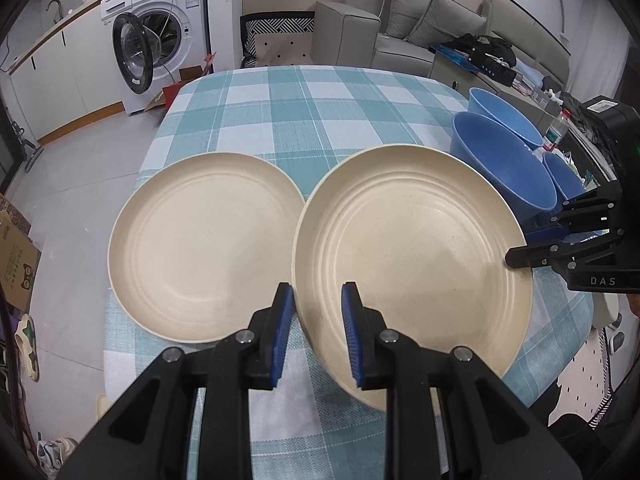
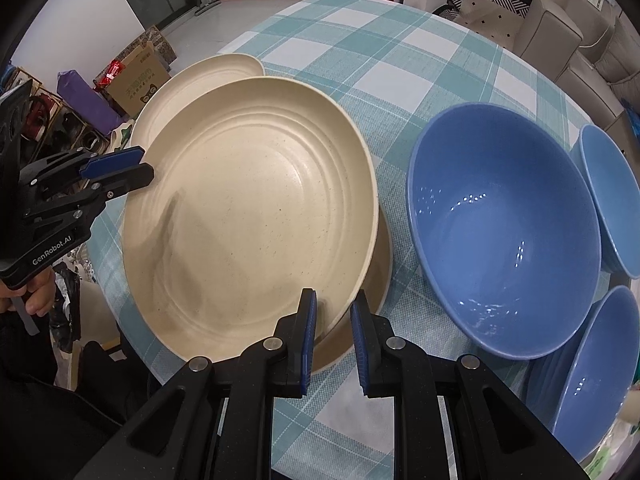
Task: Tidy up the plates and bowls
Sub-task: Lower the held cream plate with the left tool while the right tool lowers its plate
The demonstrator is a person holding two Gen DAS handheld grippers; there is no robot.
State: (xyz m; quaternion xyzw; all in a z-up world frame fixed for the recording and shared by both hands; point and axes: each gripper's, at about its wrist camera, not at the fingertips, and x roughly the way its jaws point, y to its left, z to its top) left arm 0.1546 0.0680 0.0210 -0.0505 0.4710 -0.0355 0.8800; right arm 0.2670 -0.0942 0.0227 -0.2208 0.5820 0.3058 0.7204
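Gripping opposite rims of the stiff, light, smooth cream plate (image 2: 248, 216) at frame centre, the left gripper (image 1: 318, 332) and right gripper (image 2: 334, 340) clench it above another plate (image 2: 360, 320).

"GenRobot.AI" on left gripper (image 2: 148, 166)

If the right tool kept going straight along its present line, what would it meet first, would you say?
Probably the second cream ridged plate lying directly under the lifted cream ridged plate, whose rim the right tool clamps; depth is uncertain.
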